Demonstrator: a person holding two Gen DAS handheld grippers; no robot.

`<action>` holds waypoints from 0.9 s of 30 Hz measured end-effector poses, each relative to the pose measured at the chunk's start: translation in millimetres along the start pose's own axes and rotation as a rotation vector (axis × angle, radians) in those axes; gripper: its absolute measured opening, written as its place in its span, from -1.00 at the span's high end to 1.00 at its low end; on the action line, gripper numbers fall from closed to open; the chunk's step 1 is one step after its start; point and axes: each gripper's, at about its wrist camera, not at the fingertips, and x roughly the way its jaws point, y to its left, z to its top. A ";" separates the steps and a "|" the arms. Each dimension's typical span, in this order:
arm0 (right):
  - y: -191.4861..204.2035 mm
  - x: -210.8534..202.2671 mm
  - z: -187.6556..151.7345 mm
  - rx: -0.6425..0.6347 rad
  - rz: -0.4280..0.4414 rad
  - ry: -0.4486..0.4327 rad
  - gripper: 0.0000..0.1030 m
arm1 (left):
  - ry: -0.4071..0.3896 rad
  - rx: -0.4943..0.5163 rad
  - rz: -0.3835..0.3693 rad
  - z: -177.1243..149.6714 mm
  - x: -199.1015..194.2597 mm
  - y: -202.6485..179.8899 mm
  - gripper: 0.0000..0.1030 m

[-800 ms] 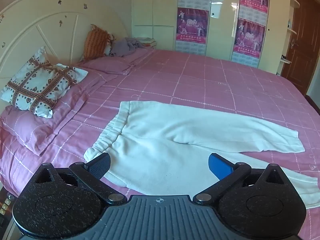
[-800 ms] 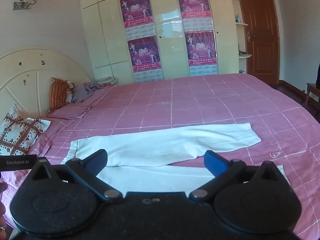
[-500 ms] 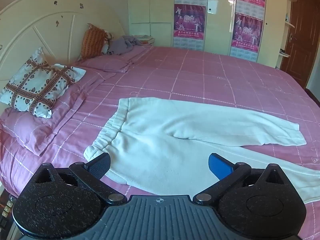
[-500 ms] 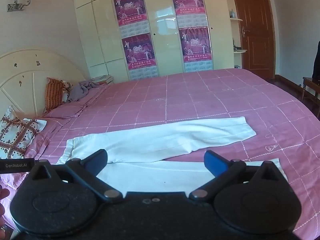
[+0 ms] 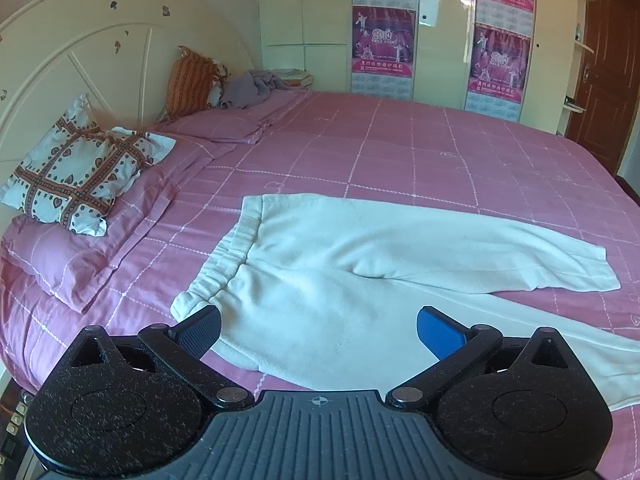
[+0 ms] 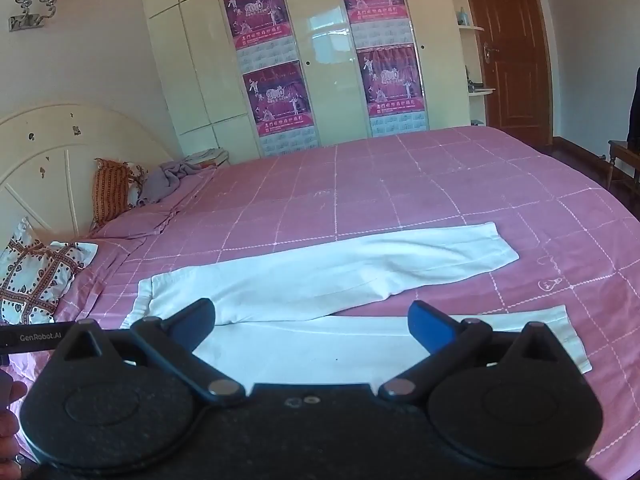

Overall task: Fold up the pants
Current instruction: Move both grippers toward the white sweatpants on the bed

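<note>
White pants (image 5: 360, 264) lie flat on the pink checked bedspread (image 5: 400, 152), waistband (image 5: 224, 264) to the left, legs spread apart to the right. My left gripper (image 5: 318, 330) is open and empty, held above the near hip of the pants. In the right wrist view the pants (image 6: 328, 276) lie across the bed, the far leg ending at its cuff (image 6: 504, 244), the near leg at its cuff (image 6: 572, 336). My right gripper (image 6: 311, 322) is open and empty above the near leg.
A patterned pillow (image 5: 80, 172) and pink pillows (image 5: 68, 256) lie at the left by the cream headboard (image 5: 80, 64). An orange cushion (image 5: 190, 80) and grey clothes (image 5: 256, 88) sit at the far corner. Wardrobes with posters (image 6: 276, 92) stand behind; a brown door (image 6: 512, 52) is at the right.
Both views have shifted slightly: the pants sit a little higher and more to the right in the left view. Both grippers stay open and empty.
</note>
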 end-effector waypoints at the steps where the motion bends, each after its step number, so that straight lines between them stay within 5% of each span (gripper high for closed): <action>1: -0.1 0.5 0.0 0.001 0.001 0.002 -1.00 | 0.001 0.000 0.002 -0.4 1.0 -0.1 -1.00; 27: -2.2 7.1 1.1 0.000 -0.003 0.008 -1.00 | -0.010 0.006 0.026 3.2 4.8 -0.2 -1.00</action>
